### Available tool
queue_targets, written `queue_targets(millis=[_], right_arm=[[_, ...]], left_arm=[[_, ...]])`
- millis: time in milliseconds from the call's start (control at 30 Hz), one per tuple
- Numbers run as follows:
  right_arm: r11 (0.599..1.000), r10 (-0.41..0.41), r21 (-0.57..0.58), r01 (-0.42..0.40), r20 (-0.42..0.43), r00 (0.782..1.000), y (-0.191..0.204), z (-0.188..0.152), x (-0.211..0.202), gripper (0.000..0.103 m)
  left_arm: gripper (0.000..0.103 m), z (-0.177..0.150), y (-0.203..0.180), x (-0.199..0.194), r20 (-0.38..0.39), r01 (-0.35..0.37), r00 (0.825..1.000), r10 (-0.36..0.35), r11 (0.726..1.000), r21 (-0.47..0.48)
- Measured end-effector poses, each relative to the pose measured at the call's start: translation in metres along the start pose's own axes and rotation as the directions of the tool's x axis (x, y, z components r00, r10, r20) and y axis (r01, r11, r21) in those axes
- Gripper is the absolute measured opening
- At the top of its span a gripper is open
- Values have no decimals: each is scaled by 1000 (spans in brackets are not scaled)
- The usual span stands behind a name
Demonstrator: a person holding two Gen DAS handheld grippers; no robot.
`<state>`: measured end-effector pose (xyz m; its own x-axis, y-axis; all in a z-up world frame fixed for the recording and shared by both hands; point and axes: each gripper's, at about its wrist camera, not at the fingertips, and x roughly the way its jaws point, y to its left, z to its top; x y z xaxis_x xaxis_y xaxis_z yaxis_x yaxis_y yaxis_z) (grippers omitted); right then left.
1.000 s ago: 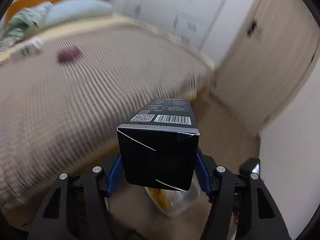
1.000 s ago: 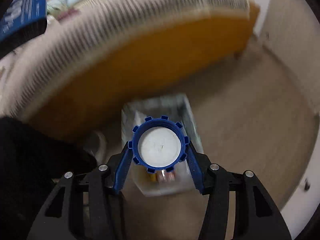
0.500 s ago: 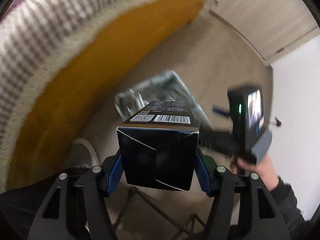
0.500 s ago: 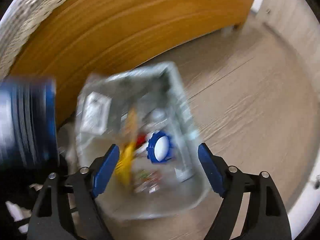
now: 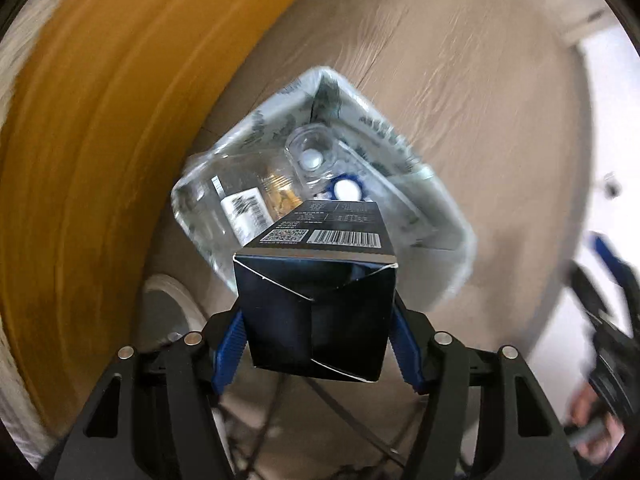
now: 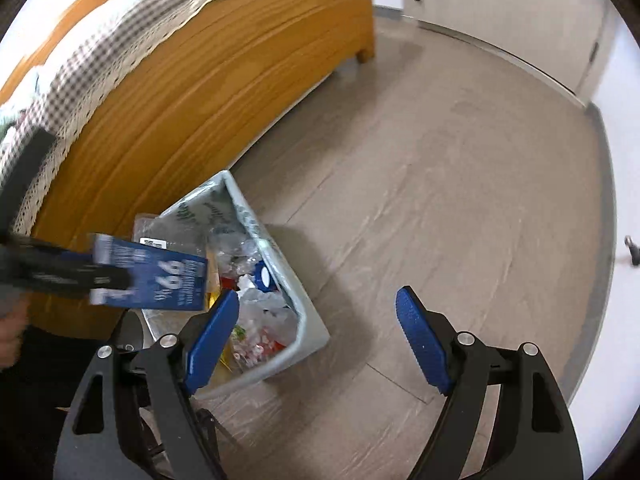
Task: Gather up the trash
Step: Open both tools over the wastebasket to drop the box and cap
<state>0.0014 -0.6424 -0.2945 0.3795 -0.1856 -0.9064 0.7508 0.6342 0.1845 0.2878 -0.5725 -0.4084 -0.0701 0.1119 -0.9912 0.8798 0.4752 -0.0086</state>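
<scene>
Above the trash bin (image 5: 432,216), left fingers (image 5: 228,354) clamp the dark box (image 5: 316,312), long axis pointing down; right fingers (image 6: 420,340) gape empty.

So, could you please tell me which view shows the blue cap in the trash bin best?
The right wrist view: the blue cap lies sharp among the trash. In the left wrist view it peeks out blurred behind the black carton.

The left wrist camera looks straight down along its gripper at the clear plastic-lined trash bin (image 5: 320,168) on the pale wood floor (image 5: 480,100), quite close. The right wrist camera looks down at a slant from farther back and off to one side, so more floor shows. Both views share the bin, the orange wooden bed side (image 6: 192,92) and the dark blue cardboard box (image 6: 160,276).
</scene>
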Motion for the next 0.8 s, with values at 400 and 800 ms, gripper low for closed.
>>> queue_targets(millis=[400, 800], right_arm=[[991, 29, 132, -25, -28, 999, -35, -16, 10, 77], [992, 59, 114, -56, -25, 998, -27, -16, 5, 77]], left_arm=[[89, 38, -78, 73, -90, 23, 996, -11, 991, 135], [90, 25, 19, -21, 80, 50, 996, -48, 999, -18]])
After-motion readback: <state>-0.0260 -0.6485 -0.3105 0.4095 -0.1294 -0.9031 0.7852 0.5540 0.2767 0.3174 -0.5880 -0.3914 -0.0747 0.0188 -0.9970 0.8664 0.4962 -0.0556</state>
